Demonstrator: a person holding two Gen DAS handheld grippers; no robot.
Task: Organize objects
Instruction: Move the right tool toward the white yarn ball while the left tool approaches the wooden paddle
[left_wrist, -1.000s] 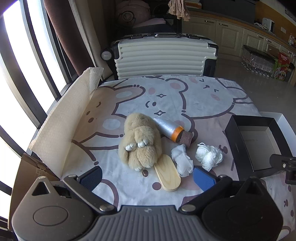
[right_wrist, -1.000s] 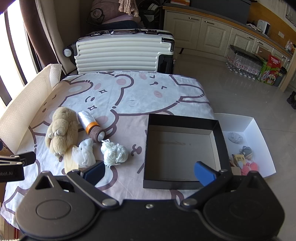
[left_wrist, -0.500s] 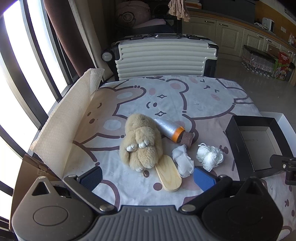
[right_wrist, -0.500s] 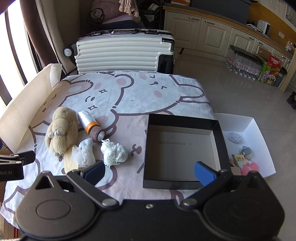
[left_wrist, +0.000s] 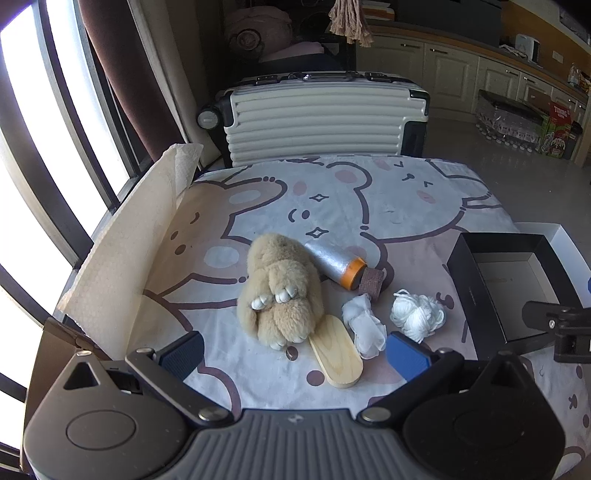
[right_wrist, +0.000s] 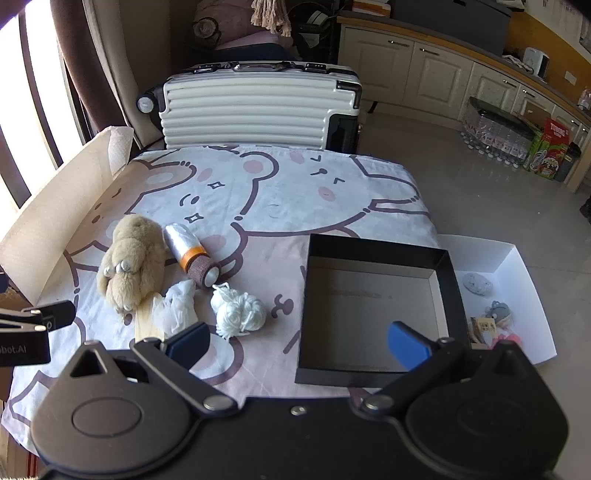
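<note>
A tan plush bunny (left_wrist: 280, 291) (right_wrist: 129, 258) lies on the bear-print cloth, partly over a flat wooden oval (left_wrist: 336, 354). Beside it lie a silver roll with an orange band (left_wrist: 336, 264) (right_wrist: 188, 249), a crumpled white mesh bundle (left_wrist: 364, 326) (right_wrist: 175, 308) and a white yarn ball (left_wrist: 417, 314) (right_wrist: 240, 312). An empty black box (right_wrist: 376, 310) (left_wrist: 513, 288) stands to the right. My left gripper (left_wrist: 295, 356) hovers open just short of the bunny and oval. My right gripper (right_wrist: 297, 341) hangs open over the box's near left corner, holding nothing.
A white tray (right_wrist: 517, 295) with small trinkets sits right of the black box. A white paper sheet (left_wrist: 125, 258) stands along the cloth's left edge by the window. A cream ribbed suitcase (right_wrist: 258, 110) stands behind the table. Kitchen cabinets and bottled water line the far right.
The left view has crept slightly, with the objects a touch higher and to the right in frame. The right gripper has stayed still. Both stay open.
</note>
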